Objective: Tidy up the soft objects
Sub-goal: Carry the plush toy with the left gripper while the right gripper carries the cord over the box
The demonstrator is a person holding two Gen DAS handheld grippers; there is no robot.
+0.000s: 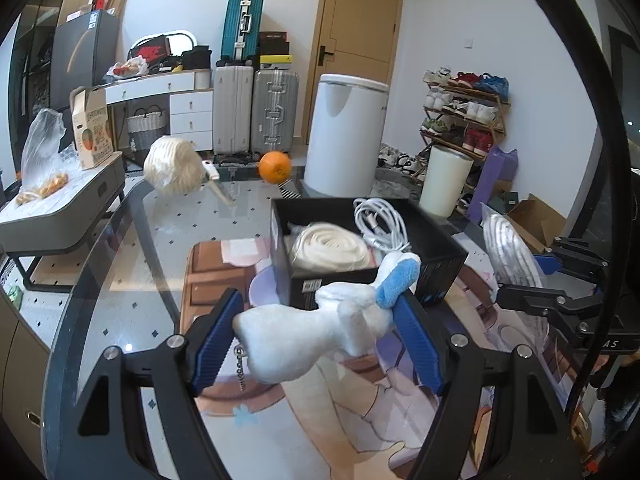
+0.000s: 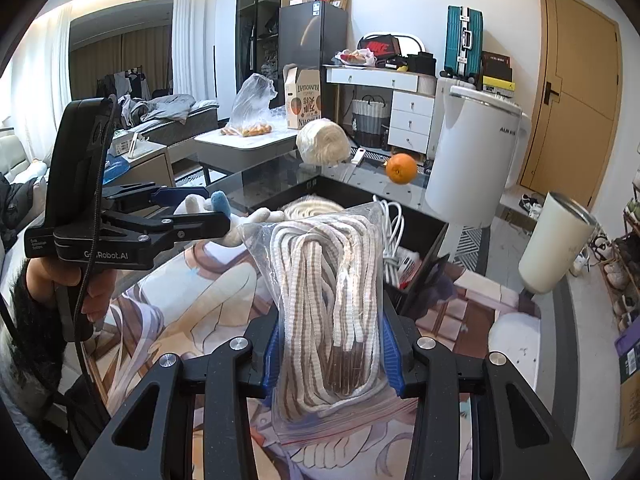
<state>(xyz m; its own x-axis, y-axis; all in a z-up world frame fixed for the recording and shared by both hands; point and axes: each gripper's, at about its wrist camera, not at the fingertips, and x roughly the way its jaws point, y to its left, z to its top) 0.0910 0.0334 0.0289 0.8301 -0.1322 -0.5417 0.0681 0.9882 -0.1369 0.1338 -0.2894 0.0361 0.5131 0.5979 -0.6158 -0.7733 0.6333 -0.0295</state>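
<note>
A white plush toy [image 1: 304,336] with a blue ear hangs above the printed mat, and my left gripper [image 1: 318,312] is shut on it, its blue pads [image 1: 216,344] pressing both sides. Just beyond stands a black box [image 1: 344,282] holding a cream rope coil [image 1: 330,246] and a white cable [image 1: 380,220]. My right gripper [image 2: 330,320] is shut on a clear zip bag of white-and-brown cord [image 2: 328,292], held upright in front of the box [image 2: 430,270]. From the right wrist view the left gripper [image 2: 196,206] with the plush [image 2: 194,201] is on the left, a hand below it.
At the far end of the glass table are a cream yarn ball [image 1: 172,168] and an orange [image 1: 275,167]. A large white bin [image 1: 344,136] and a cream tumbler [image 1: 444,184] stand behind the box. The table's curved edge [image 1: 100,248] runs on the left.
</note>
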